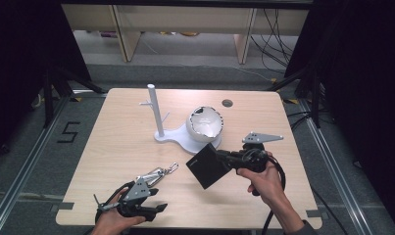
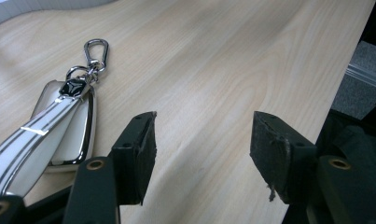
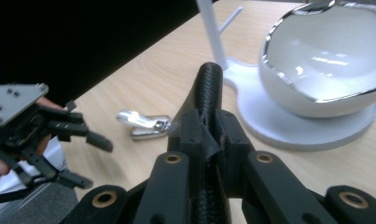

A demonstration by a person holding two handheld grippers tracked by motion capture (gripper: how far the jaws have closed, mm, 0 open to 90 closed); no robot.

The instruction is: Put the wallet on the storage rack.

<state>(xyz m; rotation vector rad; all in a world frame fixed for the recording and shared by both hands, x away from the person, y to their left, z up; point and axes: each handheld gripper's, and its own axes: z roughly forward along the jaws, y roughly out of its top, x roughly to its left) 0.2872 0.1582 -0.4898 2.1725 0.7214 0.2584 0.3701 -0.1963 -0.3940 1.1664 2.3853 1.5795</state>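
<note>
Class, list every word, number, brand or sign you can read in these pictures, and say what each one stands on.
"5": black tape mark on the grey floor left of the table.
Emblem on the key fob: a silver three-pointed badge on black, no letters readable.
Black wallet in the right gripper: no text visible.
White bowl and stand: no text visible.

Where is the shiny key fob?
In the high view the key fob lies on the table near its front left, just beyond the open left gripper.
</note>
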